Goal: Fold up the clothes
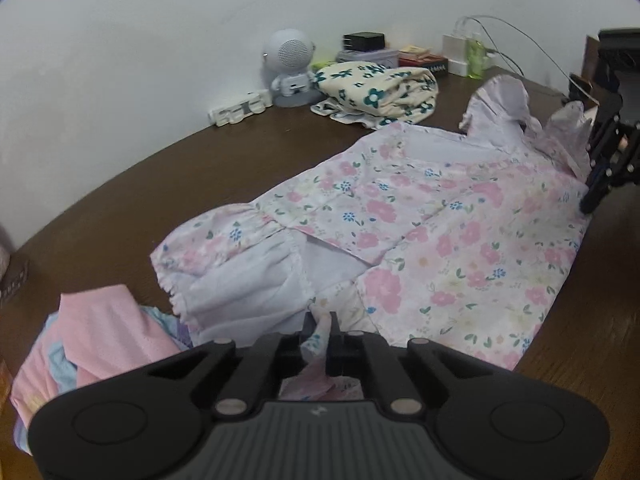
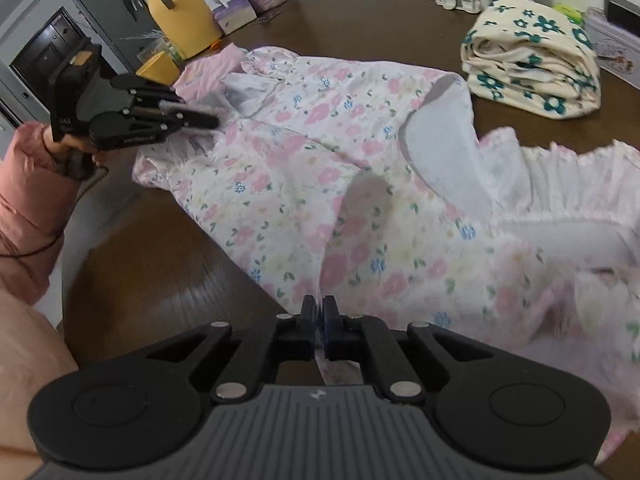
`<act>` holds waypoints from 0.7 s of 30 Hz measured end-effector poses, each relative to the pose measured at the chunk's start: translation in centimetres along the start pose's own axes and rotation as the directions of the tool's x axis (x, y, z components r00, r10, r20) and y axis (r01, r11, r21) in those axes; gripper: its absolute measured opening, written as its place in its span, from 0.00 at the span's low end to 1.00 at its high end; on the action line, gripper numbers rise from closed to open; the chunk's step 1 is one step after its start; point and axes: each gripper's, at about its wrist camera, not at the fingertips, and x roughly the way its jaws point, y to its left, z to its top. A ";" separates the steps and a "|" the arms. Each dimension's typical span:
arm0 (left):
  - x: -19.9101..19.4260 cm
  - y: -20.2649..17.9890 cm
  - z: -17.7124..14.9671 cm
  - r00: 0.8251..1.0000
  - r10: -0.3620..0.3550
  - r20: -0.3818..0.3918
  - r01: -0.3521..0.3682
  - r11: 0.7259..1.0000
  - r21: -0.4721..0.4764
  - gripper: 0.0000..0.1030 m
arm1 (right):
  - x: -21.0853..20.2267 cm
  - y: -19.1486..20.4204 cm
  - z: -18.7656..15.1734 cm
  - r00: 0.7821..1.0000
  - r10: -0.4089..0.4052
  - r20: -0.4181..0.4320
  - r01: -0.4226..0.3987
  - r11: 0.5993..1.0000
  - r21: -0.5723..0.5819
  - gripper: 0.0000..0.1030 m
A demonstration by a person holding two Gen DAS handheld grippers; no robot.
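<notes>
A pink floral garment (image 1: 420, 216) with ruffled sleeves lies spread on the dark wooden table (image 1: 160, 168). My left gripper (image 1: 320, 326) is shut on the garment's near edge, fabric pinched between its fingers. In the right wrist view the same garment (image 2: 320, 160) fills the middle, and my right gripper (image 2: 319, 308) is shut on its near edge. The right gripper also shows in the left wrist view (image 1: 592, 200) at the garment's far right side. The left gripper shows in the right wrist view (image 2: 200, 118) at the garment's far left corner.
A folded cream cloth with teal flowers (image 1: 376, 92) sits at the back, also seen in the right wrist view (image 2: 532, 72). A pink cloth pile (image 1: 100, 344) lies near left. A white speaker figure (image 1: 290, 68), power strip (image 1: 240, 110), boxes and a yellow jug (image 2: 180, 12) line the table's edges.
</notes>
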 end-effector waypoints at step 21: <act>-0.6 -5.0 -2.7 0.994 0.060 0.093 -0.052 0.995 -0.088 0.20 | 1.0 4.5 -4.8 0.950 -0.017 0.312 0.045 0.996 -0.083 0.22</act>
